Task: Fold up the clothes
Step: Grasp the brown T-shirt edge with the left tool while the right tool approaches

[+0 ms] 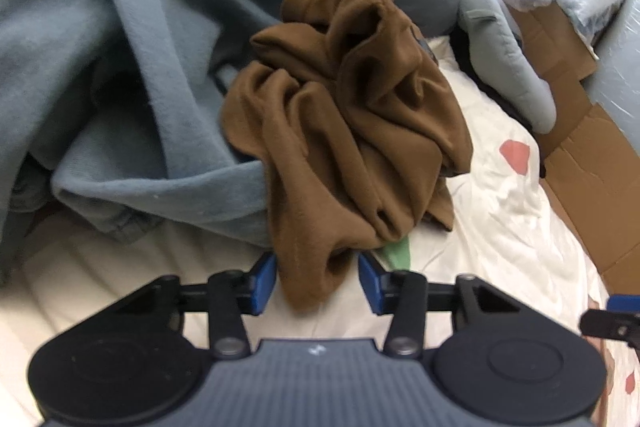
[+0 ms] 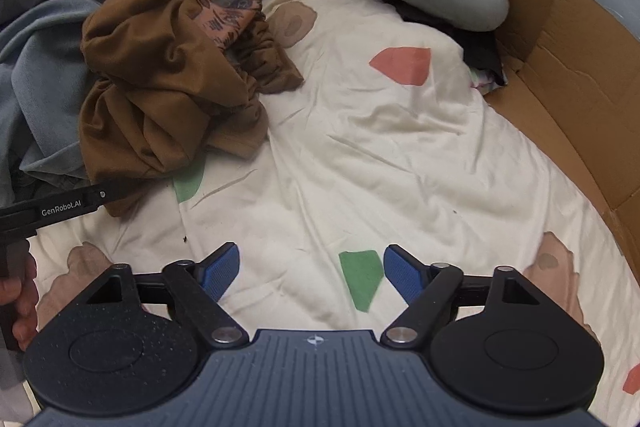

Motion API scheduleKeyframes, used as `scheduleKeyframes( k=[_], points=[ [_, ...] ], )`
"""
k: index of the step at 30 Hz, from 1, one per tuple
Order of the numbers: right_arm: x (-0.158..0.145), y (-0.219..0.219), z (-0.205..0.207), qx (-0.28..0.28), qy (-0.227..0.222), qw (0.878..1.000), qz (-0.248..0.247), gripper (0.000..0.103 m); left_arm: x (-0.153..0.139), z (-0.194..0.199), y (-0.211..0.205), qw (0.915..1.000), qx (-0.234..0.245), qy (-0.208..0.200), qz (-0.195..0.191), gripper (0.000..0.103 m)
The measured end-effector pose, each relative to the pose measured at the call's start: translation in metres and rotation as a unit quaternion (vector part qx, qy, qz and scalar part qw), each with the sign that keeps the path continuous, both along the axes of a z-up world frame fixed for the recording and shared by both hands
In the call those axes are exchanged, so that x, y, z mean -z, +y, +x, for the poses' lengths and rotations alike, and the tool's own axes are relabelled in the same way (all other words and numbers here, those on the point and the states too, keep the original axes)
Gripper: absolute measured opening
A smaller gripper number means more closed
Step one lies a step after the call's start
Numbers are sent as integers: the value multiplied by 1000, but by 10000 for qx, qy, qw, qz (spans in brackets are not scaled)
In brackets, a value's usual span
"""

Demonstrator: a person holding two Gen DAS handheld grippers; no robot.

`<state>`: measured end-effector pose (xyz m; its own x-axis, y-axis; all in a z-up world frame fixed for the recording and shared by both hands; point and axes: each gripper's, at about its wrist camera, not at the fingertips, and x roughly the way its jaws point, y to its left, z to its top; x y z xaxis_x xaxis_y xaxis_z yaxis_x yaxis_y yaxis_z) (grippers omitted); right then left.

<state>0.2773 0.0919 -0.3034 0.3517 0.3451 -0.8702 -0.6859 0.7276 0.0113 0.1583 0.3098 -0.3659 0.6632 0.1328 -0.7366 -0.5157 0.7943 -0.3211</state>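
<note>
Brown crumpled garment (image 1: 344,115) lay bunched on a patterned white quilt (image 1: 496,227), its lowest fold hanging down between the left gripper's (image 1: 317,281) jaws.

Blue pads (image 1: 265,283) flanked that fold at either side; the left pad looked to be against the cloth, the right one just beside it, so a firm pinch could not be told. Most of the garment rose ahead of those jaws, with a grey-blue blanket (image 1: 120,67) heaped off to their left and a grey plush toy (image 1: 504,55) and cardboard (image 1: 592,163) to their right. The right gripper (image 2: 312,273) stood spread wide with nothing between its fingers, over bare quilt and a green patch (image 2: 362,279); the garment sat well ahead and to the left of its jaws, showing a printed lining (image 2: 228,15).
</note>
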Motion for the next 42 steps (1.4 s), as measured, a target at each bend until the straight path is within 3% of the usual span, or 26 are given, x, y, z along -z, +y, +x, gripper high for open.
scheduleKeyframes(
  k=[1, 3, 6, 11, 17, 33, 38, 42],
  points=[
    [2, 4, 1, -5, 15, 10000, -42, 80, 2, 2, 1, 10000, -10, -1, -14, 21],
    [5, 10, 2, -4, 7, 9999, -113, 80, 4, 4, 3, 10000, -10, -30, -61, 8],
    [8, 15, 3, 22, 38, 9998, -170, 80, 3, 5, 4, 9999, 32, -110, -114, 4],
    [12, 21, 3, -26, 53, 9997, -224, 80, -12, -6, 0, 9994, 76, -269, 209, 3],
    [13, 28, 0, -116, -11, 9998, -187, 78, -32, -27, 7, 9987, 22, -410, 296, 2],
    [43, 53, 12, -511, 51, 9945, 908, 77, -99, -73, 38, 9898, -479, -1003, 894, 2],
    [57, 67, 27, -389, 167, 9930, 1103, 63, -109, -83, 43, 9860, -685, -1128, 1016, 2],
    [62, 76, 33, -397, 198, 9925, 1143, 62, -120, -89, 52, 9825, -877, -1251, 1064, 2]
  ],
)
